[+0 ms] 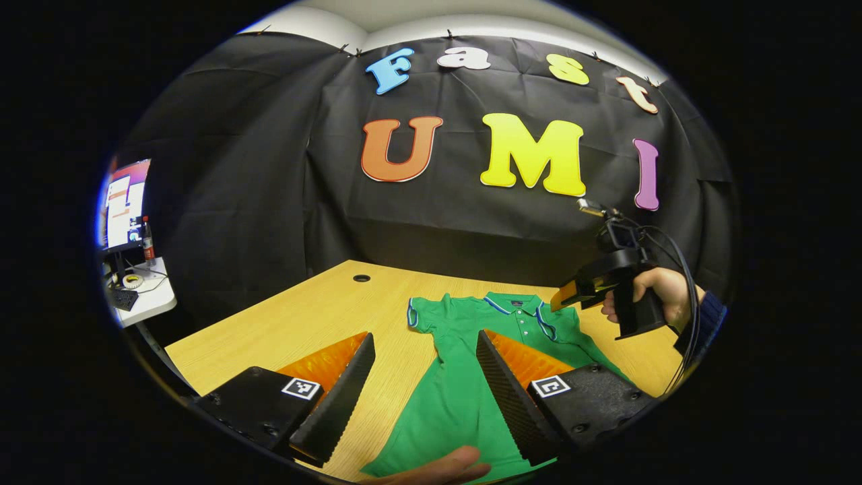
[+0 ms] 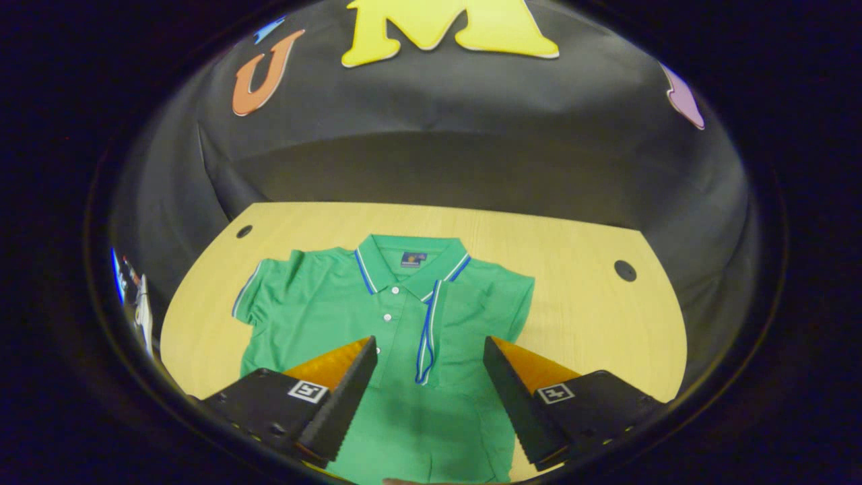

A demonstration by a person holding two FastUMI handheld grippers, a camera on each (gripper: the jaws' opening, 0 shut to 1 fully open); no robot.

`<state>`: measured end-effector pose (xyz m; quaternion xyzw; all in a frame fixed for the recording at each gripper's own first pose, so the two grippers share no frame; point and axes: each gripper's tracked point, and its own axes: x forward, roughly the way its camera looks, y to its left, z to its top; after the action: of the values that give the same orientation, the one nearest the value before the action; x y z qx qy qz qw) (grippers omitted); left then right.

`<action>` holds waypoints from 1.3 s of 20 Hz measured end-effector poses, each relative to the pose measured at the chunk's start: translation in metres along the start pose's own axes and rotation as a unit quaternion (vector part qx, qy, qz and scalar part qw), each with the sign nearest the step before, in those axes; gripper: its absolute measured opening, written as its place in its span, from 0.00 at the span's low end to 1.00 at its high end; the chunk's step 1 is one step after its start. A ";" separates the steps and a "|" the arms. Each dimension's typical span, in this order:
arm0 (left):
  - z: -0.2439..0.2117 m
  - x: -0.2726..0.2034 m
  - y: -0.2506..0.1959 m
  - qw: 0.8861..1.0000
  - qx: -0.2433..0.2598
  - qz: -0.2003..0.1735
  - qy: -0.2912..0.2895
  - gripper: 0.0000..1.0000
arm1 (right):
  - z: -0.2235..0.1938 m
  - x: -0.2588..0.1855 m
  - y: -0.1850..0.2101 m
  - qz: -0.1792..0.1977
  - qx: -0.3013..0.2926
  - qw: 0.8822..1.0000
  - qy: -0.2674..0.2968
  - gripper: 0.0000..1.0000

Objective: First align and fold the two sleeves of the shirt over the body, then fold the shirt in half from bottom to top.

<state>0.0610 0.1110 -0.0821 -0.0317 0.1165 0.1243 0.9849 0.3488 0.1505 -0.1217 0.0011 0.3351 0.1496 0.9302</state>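
A green polo shirt point(image 2: 323, 310) lies flat on the wooden table point(image 2: 592, 316), collar toward the wall. In the right gripper view its right sleeve point(image 2: 471, 316) lies folded over the body with the blue-trimmed cuff point(image 2: 425, 337) down the middle, while the left sleeve point(image 2: 254, 296) is spread out sideways. My right gripper point(image 2: 429, 340) hovers open above the chest. In the left gripper view the shirt point(image 1: 465, 377) runs toward me, and my left gripper point(image 1: 425, 337) stands open over its left edge. The right gripper point(image 1: 572, 293), held by a hand point(image 1: 656, 289), hangs above the collar's right side.
Cable holes point(image 2: 625, 271) point(image 2: 244, 231) mark the table's far corners. Bare wood lies left of the shirt point(image 1: 296, 323). A fingertip point(image 1: 438, 468) shows at the near edge. A monitor point(image 1: 124, 202) on a white side table point(image 1: 148, 296) stands beyond the table's left end.
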 end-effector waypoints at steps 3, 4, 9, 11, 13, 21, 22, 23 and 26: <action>-0.008 0.006 -0.006 1.000 -0.004 -0.008 0.010 0.98 | 0.002 -0.047 0.003 -0.001 0.010 0.998 -0.066 0.98; -0.008 0.009 -0.005 1.000 0.000 -0.006 0.010 0.98 | 0.001 -0.063 0.003 -0.003 0.012 0.996 -0.087 0.98; -0.014 0.041 -0.015 0.999 0.032 -0.017 0.018 0.98 | -0.018 -0.137 0.006 -0.020 -0.001 0.981 -0.191 0.97; -0.003 0.064 -0.011 0.999 0.050 -0.013 0.010 0.97 | -0.023 -0.160 0.007 -0.025 -0.008 0.974 -0.226 0.97; 0.004 0.099 -0.019 0.999 0.024 -0.030 0.020 0.96 | -0.029 -0.178 0.002 -0.036 -0.014 0.966 -0.257 0.98; -0.021 0.227 0.012 0.979 0.008 -0.018 0.202 0.95 | -0.043 -0.208 -0.023 -0.054 -0.007 0.946 -0.320 0.98; -0.028 0.239 0.015 0.974 0.012 -0.016 0.224 0.95 | -0.043 -0.209 -0.027 -0.057 -0.008 0.942 -0.329 0.98; -0.038 0.251 0.021 0.969 0.020 -0.008 0.246 0.95 | -0.045 -0.207 -0.030 -0.061 -0.005 0.942 -0.331 0.98; -0.063 0.273 0.028 0.952 0.026 -0.008 0.303 0.94 | -0.050 -0.213 -0.031 -0.059 -0.032 0.937 -0.343 0.98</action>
<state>0.2974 0.1968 -0.2090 -0.0431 0.4127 0.0978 0.9046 0.1706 0.0563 -0.0305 0.0031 -0.0095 0.0952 0.9954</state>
